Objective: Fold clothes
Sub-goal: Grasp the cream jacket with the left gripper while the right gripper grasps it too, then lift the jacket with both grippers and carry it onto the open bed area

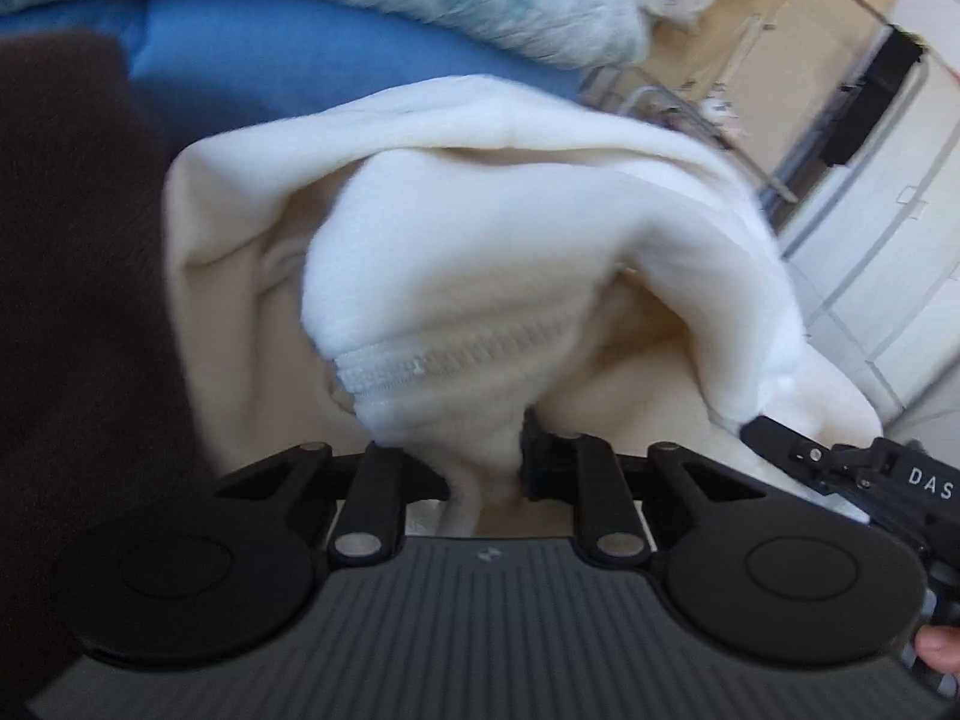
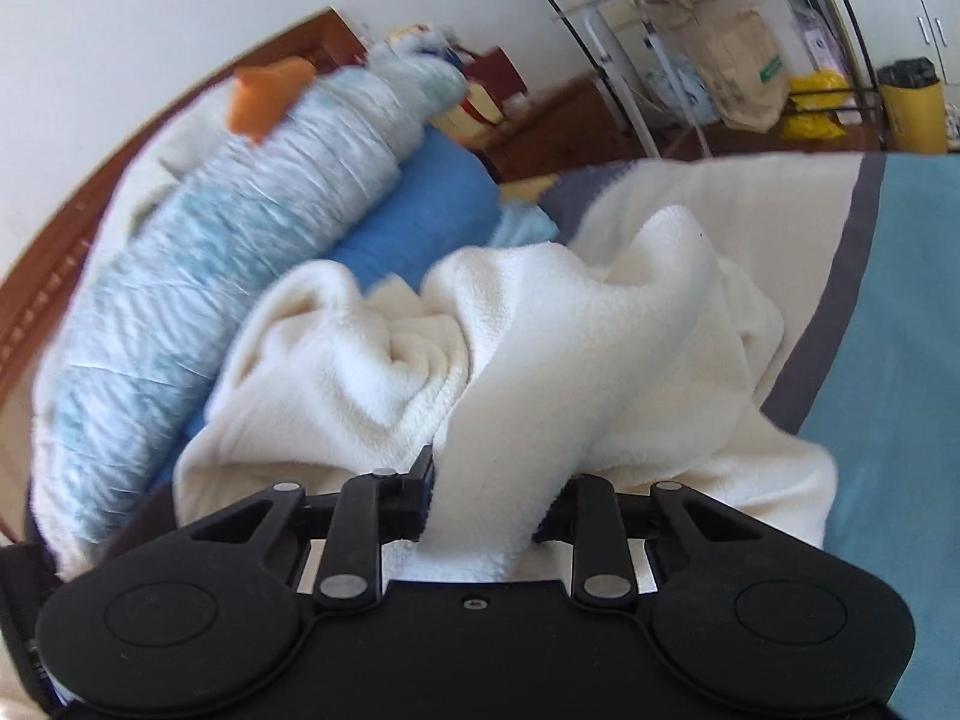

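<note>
Both tools, left [image 1: 474, 456] and right [image 2: 486, 498], pinch cream fleece [image 2: 540, 348].

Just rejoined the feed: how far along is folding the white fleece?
Nothing looks folded yet: the white fleece jacket is bunched on the bed. In hand: the left gripper grips fabric beside the zipper, and the right gripper grips another bunch. Left: spreading it flat and every fold.

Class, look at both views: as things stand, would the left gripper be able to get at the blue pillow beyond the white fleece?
Probably not yet. The left gripper is shut on the white fleece, whose bunched folds lie between it and the blue pillow. It would have to let go first.
</note>
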`<state>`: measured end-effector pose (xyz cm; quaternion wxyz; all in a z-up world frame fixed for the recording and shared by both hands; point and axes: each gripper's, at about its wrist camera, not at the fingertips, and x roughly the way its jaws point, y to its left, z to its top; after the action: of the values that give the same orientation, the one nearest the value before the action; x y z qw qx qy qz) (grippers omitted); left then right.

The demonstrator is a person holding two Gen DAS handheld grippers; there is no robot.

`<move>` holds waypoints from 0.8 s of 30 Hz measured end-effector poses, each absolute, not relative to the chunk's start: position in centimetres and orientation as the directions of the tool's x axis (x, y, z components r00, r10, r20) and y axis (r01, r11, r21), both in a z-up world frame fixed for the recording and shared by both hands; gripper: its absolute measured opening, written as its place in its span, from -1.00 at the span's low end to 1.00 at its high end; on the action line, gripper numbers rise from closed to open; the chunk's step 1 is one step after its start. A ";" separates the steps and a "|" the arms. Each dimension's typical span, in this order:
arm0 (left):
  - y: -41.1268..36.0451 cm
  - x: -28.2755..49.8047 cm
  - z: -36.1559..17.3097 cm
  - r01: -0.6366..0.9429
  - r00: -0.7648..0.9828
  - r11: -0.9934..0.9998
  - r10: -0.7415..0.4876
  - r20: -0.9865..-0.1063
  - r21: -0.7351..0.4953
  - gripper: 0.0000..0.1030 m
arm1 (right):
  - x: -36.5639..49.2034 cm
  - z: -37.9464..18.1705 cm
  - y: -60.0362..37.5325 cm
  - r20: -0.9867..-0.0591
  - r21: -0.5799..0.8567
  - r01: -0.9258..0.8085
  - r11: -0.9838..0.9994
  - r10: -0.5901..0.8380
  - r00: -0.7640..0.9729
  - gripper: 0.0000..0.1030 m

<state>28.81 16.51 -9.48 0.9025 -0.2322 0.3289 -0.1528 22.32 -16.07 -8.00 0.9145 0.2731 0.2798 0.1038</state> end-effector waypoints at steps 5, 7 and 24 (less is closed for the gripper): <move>13.6 25.9 -5.5 0.311 0.710 0.836 -0.520 -0.475 -0.452 -0.70 | 18.4 -3.6 -16.9 -0.403 0.538 -0.083 0.839 0.343 0.848 -0.42; 13.1 24.5 -4.0 0.393 0.676 0.803 -0.583 -0.451 -0.448 -0.67 | 15.4 -2.6 -18.6 -0.348 0.567 -0.098 0.818 0.346 0.871 -0.42; 17.9 23.8 -3.9 0.186 0.847 0.893 -0.357 -0.393 -0.411 0.48 | 10.2 -10.9 -28.7 -0.510 0.780 0.333 0.529 0.230 0.829 0.71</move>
<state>23.80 17.94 -3.85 0.9438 -0.1818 0.2357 -0.1438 10.17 -28.66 -10.93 0.8246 0.4841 0.2911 -0.0313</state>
